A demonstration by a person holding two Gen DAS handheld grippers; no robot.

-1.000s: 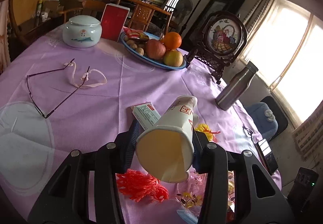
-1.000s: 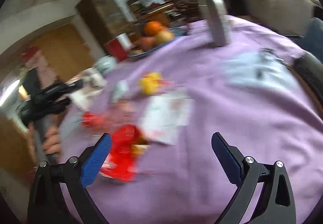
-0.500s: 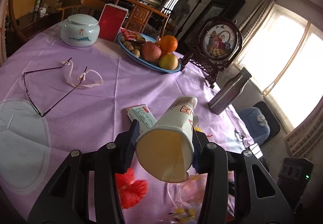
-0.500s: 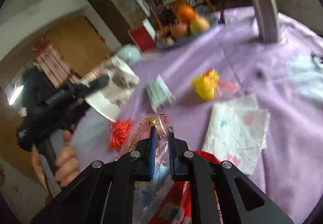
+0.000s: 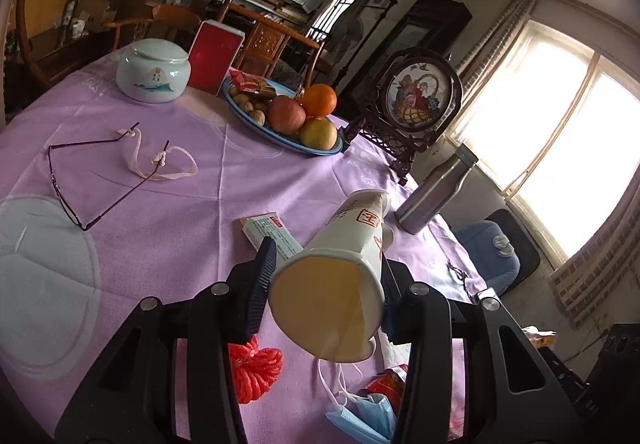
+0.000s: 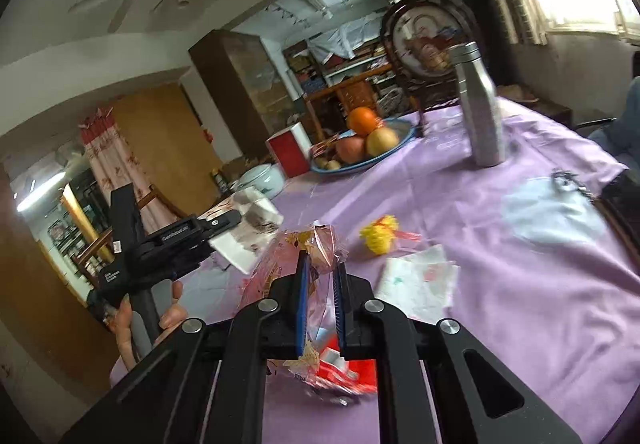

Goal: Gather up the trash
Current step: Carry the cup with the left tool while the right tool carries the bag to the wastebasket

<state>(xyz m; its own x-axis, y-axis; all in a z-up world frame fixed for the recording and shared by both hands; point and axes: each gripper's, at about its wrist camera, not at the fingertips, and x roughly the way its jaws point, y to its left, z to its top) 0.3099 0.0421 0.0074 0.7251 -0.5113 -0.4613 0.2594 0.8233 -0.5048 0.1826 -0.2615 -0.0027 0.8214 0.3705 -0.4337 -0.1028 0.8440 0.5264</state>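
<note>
My left gripper (image 5: pixel 324 272) is shut on a white paper cup (image 5: pixel 340 264) with red print, held on its side above the purple tablecloth; the cup also shows in the right wrist view (image 6: pixel 248 232). My right gripper (image 6: pixel 320 272) is shut on a clear plastic wrapper (image 6: pixel 308 244) lifted off the table. On the cloth lie a red mesh scrap (image 5: pixel 256 368), a blue face mask (image 5: pixel 368 420), a red packet (image 6: pixel 352 372), a small box (image 5: pixel 272 232), a crumpled tissue (image 6: pixel 420 280) and a yellow scrap (image 6: pixel 380 236).
A fruit plate (image 5: pixel 280 132) with apples and an orange, a ceramic jar (image 5: pixel 154 70), a red box (image 5: pixel 214 56), eyeglasses (image 5: pixel 96 172), a steel bottle (image 6: pixel 480 104) and a framed ornament (image 5: pixel 416 96) stand on the table (image 5: pixel 180 204). Its right edge drops to a chair.
My right gripper closed on the clear wrapper and raised it off the table. My left gripper kept hold of the cup and drifted slightly.
</note>
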